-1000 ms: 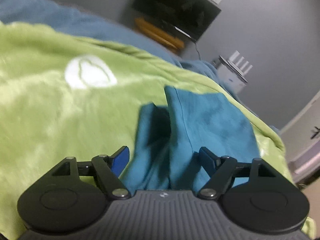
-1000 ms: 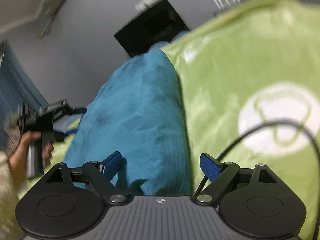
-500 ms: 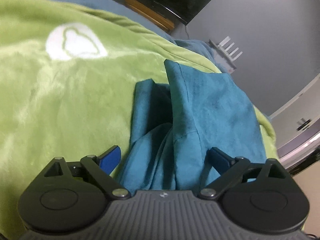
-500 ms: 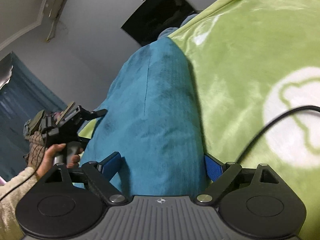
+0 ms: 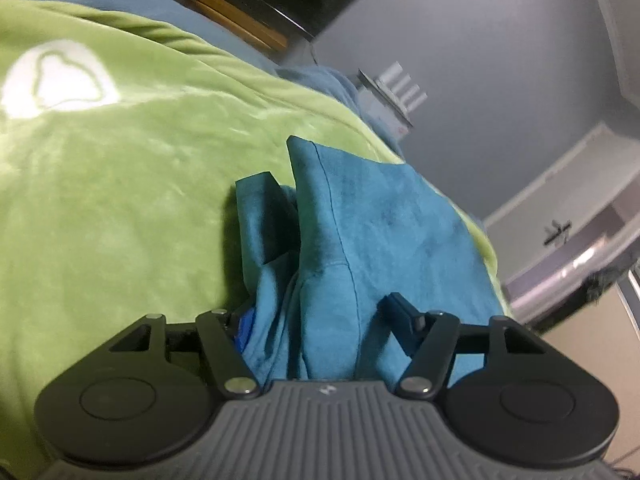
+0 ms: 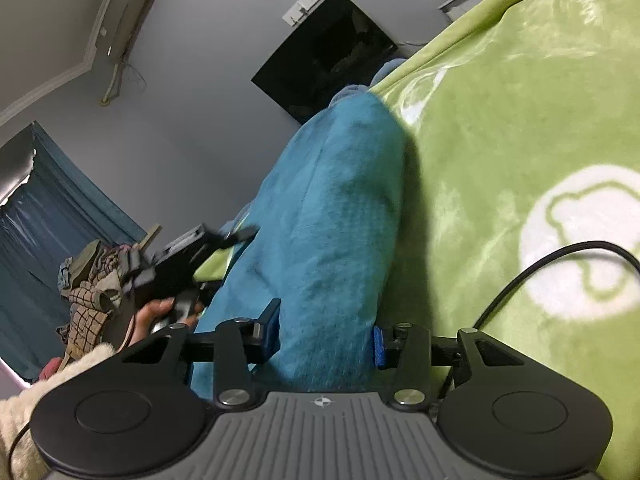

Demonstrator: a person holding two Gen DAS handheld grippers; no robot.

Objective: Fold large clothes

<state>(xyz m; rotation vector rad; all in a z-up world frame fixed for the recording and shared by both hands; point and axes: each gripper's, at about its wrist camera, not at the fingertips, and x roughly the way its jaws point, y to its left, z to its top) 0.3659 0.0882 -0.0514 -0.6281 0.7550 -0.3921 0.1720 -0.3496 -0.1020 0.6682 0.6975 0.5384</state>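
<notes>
A teal garment [image 5: 384, 232] lies folded in layers on a green plush blanket [image 5: 120, 200]. My left gripper [image 5: 320, 320] is low over its near end. Its jaws are closing with a bunched fold between them; the left pad [image 5: 242, 326] is sunk into the cloth and the right finger stands just off the fold. In the right wrist view the teal garment [image 6: 332, 220] runs away as a long ridge. My right gripper [image 6: 326, 334] is closing on its near end, and both blue pads touch the cloth. A person's hand [image 6: 156, 312] at the left holds the other gripper.
A black cable [image 6: 540, 264] crosses the blanket by a white bear print [image 6: 588, 240]. A black screen [image 6: 328, 56] hangs on the grey wall, with a white router [image 5: 394, 92] beside the bed. Blue curtains [image 6: 48, 220] and a heap of clothes [image 6: 88, 280] stand at the left.
Both grippers' jaws have narrowed around the teal garment. The left gripper has dropped lower and closer to the cloth. In the right view the garment's near end now fills the gap between the pads.
</notes>
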